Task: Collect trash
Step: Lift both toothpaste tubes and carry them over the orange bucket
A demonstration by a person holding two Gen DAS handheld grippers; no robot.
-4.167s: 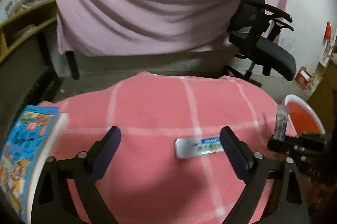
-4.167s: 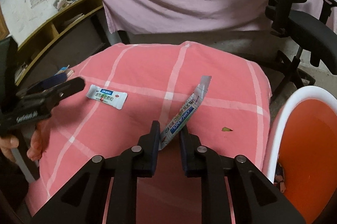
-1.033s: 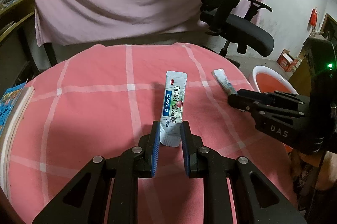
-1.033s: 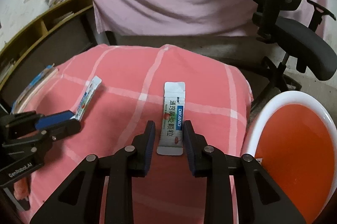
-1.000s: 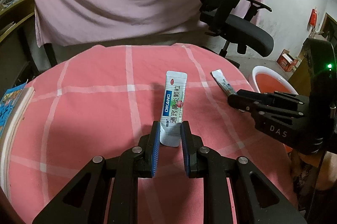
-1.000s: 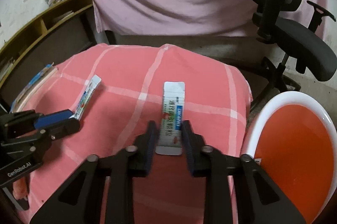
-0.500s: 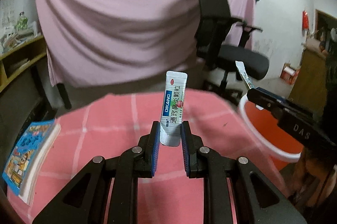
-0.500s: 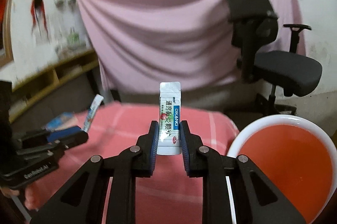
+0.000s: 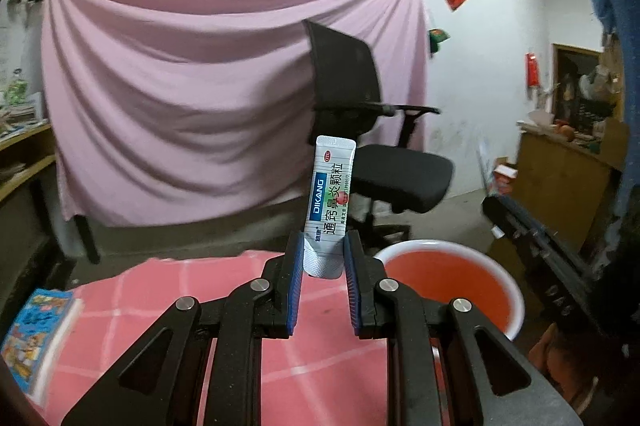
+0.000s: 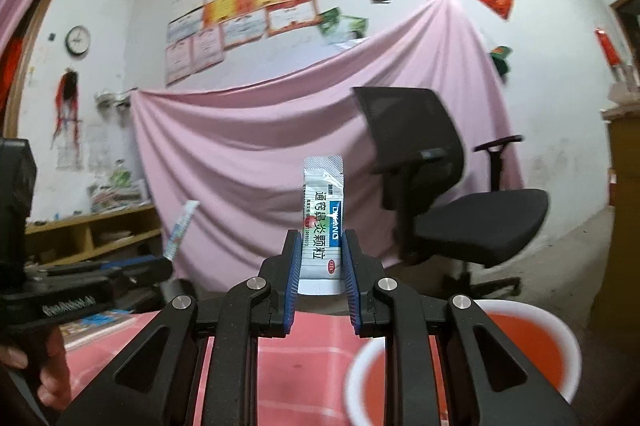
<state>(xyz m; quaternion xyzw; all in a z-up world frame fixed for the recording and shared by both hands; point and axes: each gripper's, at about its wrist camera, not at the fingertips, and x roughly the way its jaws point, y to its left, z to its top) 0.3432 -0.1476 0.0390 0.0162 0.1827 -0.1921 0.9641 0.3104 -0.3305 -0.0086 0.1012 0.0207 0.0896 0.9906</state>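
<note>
Left gripper point(image 9: 322, 268): clenched on the lower end of a sachet point(image 9: 330, 193), lifted above the pink cloth point(image 9: 160, 290).
Left sachet axis: upright, top leaning slightly right.
Right gripper point(image 10: 320, 274): clamped on a second sachet point(image 10: 322, 222), upright, print upside down.
Bin point(image 9: 452, 282): orange inside, white rim, just beyond the table's right edge.
Hard to make out: the right gripper's tip in the left view is blurred; the bin's near side is cut off behind fingers point(image 10: 362, 290).

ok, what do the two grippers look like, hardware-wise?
Both match: matte black linkage arms with silver pivot pins and blue ribbed pads lining the fingers, on the left gripper and the right gripper. Each body carries white lettering, too blurred to read. No cables or sleeves visible.
</note>
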